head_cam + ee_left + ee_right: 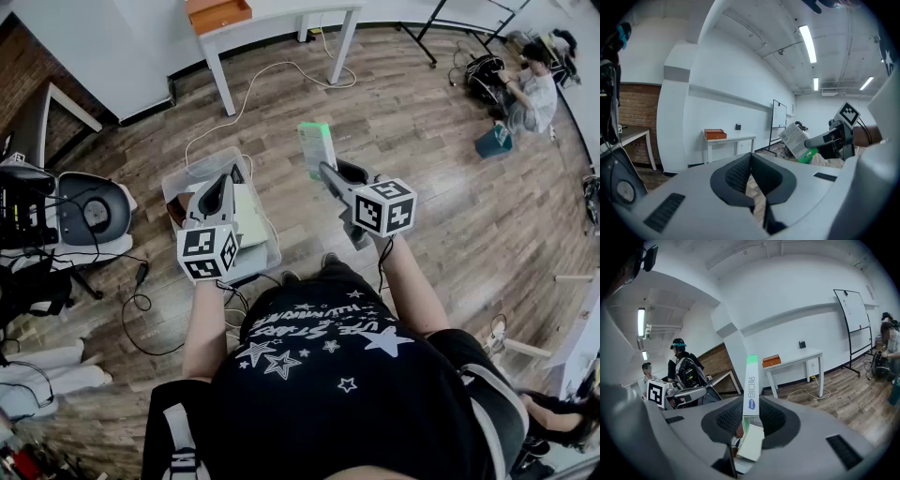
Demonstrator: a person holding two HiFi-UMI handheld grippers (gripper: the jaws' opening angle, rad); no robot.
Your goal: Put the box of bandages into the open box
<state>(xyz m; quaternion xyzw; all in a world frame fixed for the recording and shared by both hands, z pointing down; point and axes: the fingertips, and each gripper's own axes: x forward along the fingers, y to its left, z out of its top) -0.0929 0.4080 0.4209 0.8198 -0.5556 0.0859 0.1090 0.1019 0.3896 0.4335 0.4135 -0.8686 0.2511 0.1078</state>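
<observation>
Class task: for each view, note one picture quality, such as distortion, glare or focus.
Head view: wide-angle bending curves the white table and the floorboards. Left gripper view: ceiling lights blow out to white; corners vignette black. Right gripper view: box of bandages reads sharp; the whiteboard leans and bows.

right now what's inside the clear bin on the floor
A pale flat box lies inside the clear bin; the left hand-held gripper covers the rest. The bandage box is outside it.

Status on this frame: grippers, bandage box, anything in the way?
Right gripper shut on bandage box, held in the air right of the open box. Left gripper shut, empty, over the open box. Not in yet.
</observation>
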